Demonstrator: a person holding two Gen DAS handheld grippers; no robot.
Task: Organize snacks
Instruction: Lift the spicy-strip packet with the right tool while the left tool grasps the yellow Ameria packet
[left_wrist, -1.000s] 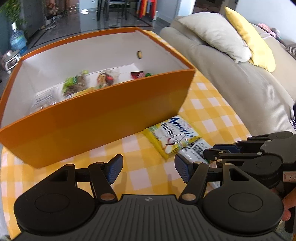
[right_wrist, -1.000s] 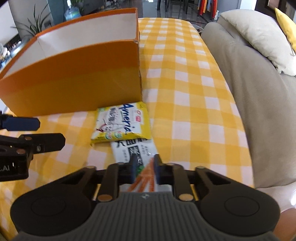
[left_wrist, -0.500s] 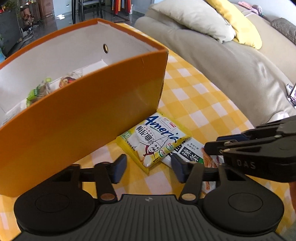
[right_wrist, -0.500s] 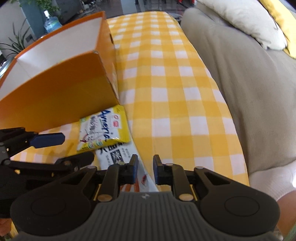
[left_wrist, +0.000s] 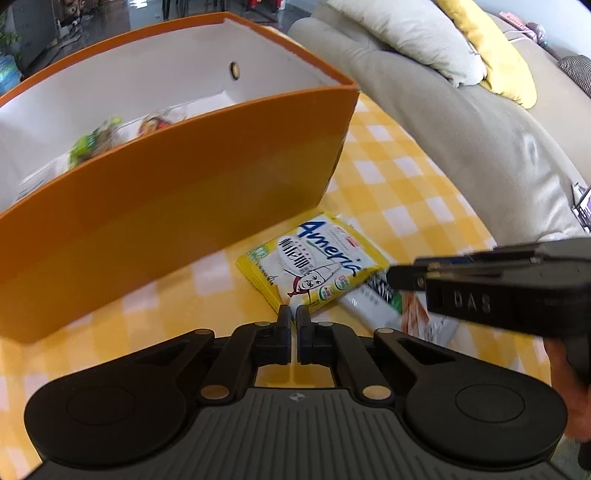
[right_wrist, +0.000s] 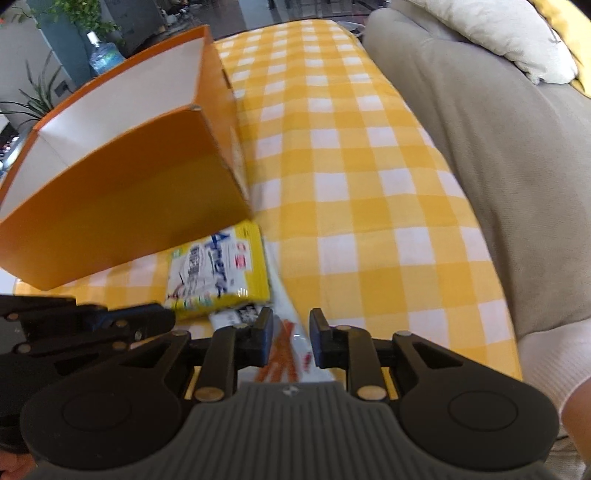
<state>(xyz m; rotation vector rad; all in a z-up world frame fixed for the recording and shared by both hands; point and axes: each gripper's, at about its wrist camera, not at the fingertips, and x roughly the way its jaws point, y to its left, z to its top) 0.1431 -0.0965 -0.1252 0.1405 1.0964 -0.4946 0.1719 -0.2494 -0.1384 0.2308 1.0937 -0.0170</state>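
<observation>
A yellow Ameria snack packet (left_wrist: 314, 267) lies on the checked tablecloth in front of the orange box (left_wrist: 177, 199). It also shows in the right wrist view (right_wrist: 218, 273). A white packet with orange sticks (left_wrist: 391, 310) lies partly under it. My left gripper (left_wrist: 293, 317) is shut on the yellow packet's near corner. My right gripper (right_wrist: 291, 326) stands over the white packet (right_wrist: 284, 350), its jaws slightly apart around it. The box (right_wrist: 122, 192) holds several snack packets (left_wrist: 96, 142).
The table has a yellow and white checked cloth (right_wrist: 369, 206). A grey sofa (left_wrist: 461, 122) with a cream pillow (left_wrist: 406, 33) and a yellow pillow (left_wrist: 506, 62) runs along the table's right edge. A water bottle (right_wrist: 105, 55) and plants stand beyond the box.
My left gripper has gone from wide open to shut at the yellow packet's corner. My right gripper has opened slightly over the white packet. Both have shifted left toward the box.
</observation>
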